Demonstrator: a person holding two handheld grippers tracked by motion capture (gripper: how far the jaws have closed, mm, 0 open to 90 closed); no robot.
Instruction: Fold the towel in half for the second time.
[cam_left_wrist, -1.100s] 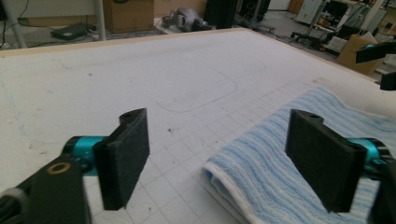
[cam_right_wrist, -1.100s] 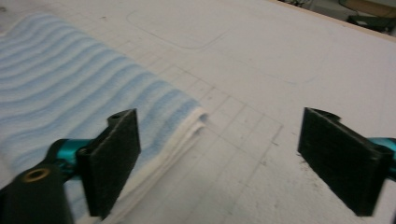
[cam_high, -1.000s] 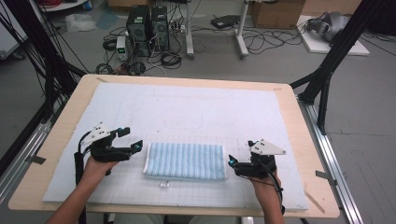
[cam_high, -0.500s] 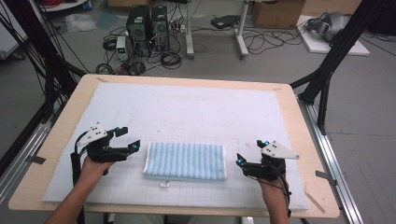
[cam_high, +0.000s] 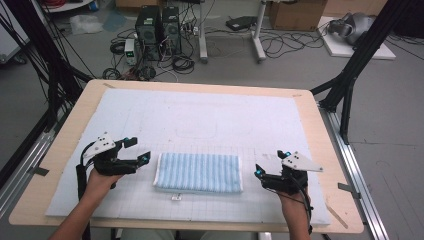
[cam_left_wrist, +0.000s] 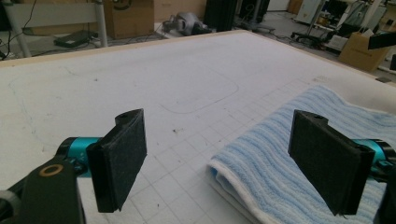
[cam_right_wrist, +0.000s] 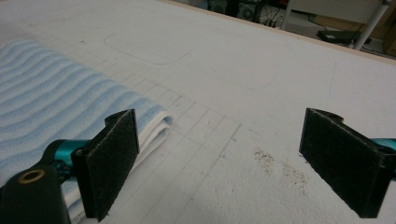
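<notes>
L gripper (cam_high: 138, 150) sits at the near-left of the worktop (cam_high: 65, 145), jaws wide apart w/ nothing between them, pointing toward the left end of the folded towel (cam_high: 198, 172). In the left gripper view its two black pads frame the towel's left edge: the right pad hangs over the blue stripes, the left pad over bare white mat (cam_left_wrist: 140, 70). Whether a pad touches the cloth, can't tell. The hand holding it comes in from the bottom edge, cable trailing beside the forearm.

R gripper (cam_high: 265, 169) is at the near-right, jaws likewise spread wide, empty, just beside the towel's right end but apart from it. In the right gripper view the left pad sits next to the towel's folded corner (cam_right_wrist: 154, 122), the right pad over plain mat, w/ a few dark specks (cam_right_wrist: 280, 169) on the mat between the pads.

Towel: blue-and-white striped, folded into a flat rectangle, white hem showing at the edges, lying on the gridded near part of the mat, between the two grippers & roughly centred left to right.

Beyond: a faint outline is drawn on the mat behind the towel. Past the worktop's far edge, PC towers (cam_high: 157, 25), cables & a cardboard box (cam_high: 295, 12) on the floor.
</notes>
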